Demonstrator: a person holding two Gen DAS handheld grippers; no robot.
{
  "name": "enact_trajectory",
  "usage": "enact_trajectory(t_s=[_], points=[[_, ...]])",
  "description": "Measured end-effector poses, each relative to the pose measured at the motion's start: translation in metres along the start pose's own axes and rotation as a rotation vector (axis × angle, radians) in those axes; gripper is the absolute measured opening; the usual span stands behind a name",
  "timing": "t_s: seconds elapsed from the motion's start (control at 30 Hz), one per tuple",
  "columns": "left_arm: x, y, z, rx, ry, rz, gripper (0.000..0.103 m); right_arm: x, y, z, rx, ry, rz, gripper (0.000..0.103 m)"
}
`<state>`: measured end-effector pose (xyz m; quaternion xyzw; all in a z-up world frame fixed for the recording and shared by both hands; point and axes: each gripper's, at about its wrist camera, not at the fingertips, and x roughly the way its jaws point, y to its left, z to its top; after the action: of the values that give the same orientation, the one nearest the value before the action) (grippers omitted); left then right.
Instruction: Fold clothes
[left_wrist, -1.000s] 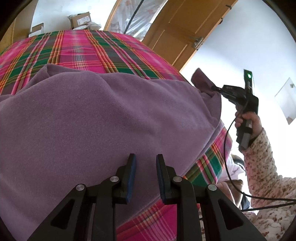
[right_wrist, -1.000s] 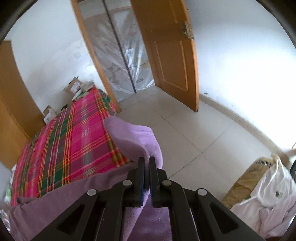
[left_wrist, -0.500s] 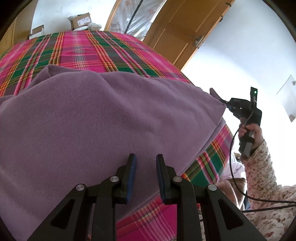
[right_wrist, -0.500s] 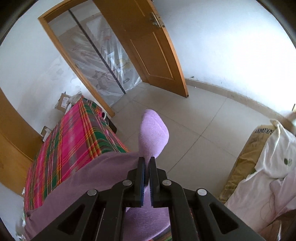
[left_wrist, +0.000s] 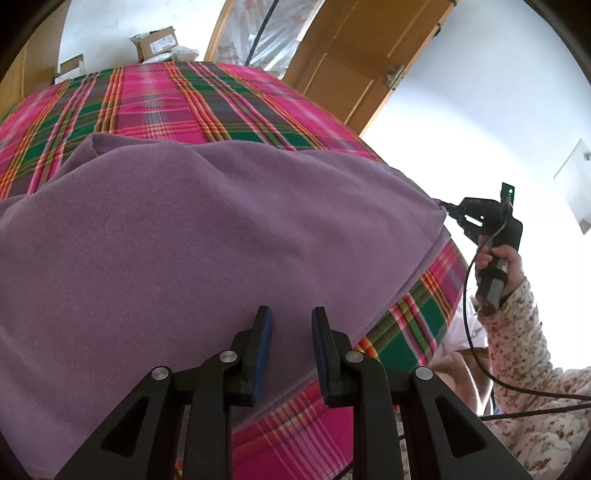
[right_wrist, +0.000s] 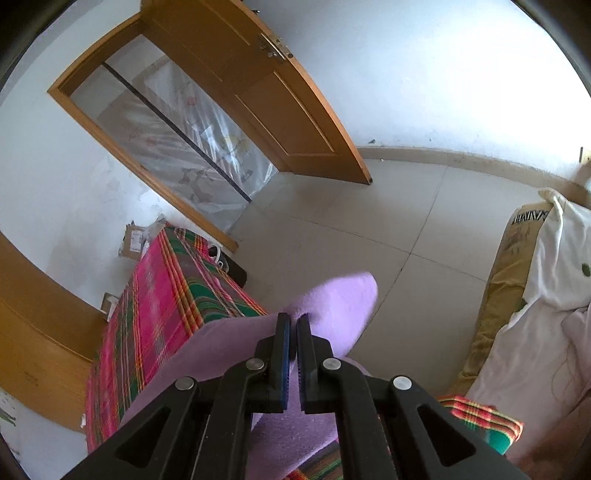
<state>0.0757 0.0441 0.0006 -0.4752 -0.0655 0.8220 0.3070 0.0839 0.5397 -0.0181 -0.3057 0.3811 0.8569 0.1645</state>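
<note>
Straight ahead of the left gripper (left_wrist: 288, 317), a soft purple fleece garment (left_wrist: 207, 236) lies spread over a bed covered in a pink, green and orange plaid cloth (left_wrist: 192, 99). This gripper's black fingers with blue pads (left_wrist: 263, 339) stand apart above the near edge of the fleece, and nothing is between them; whether the tips touch the fabric cannot be told. Off to its right, at the bed's side edge, the right gripper (left_wrist: 443, 205) is held in a person's hand (left_wrist: 498, 266) with a floral-print sleeve (left_wrist: 524, 339) behind it, a black cable (left_wrist: 476, 354) trailing down from the tool. Its jaws are clamped on a corner of the purple fleece, which runs taut from that corner back across the bed.

From the right wrist view, the right gripper (right_wrist: 291, 321) has its blue pads pressed together on the fleece, with a loose flap of the purple fabric (right_wrist: 340, 306) sticking out beyond the fingertips over the pale tiled floor (right_wrist: 369, 229). Left of this gripper, the plaid bed stretches away toward cardboard boxes (right_wrist: 133, 240) by the wall. Farther ahead stands an open wooden door (right_wrist: 280, 99) beside a doorway hung with clear plastic sheeting (right_wrist: 195, 140). To its right lies a heap of white cloth (right_wrist: 554, 295) on a tan bag (right_wrist: 506, 280).
</note>
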Motion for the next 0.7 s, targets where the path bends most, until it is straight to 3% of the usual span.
enact_trajectory(t_s=[0.13,0.4,0.7], points=[[0.002,-0.007,-0.003,0.032,0.013,-0.017,0.023,-0.008,0.002,0.0,-0.01,-0.035,-0.01,0.003],[0.003,-0.008,-0.006,0.042,0.016,-0.022,0.023,0.019,-0.023,-0.011,0.057,0.054,-0.091,0.003],[0.003,-0.008,-0.006,0.037,0.018,-0.027,0.023,0.001,-0.028,-0.007,0.08,-0.005,-0.054,0.002]])
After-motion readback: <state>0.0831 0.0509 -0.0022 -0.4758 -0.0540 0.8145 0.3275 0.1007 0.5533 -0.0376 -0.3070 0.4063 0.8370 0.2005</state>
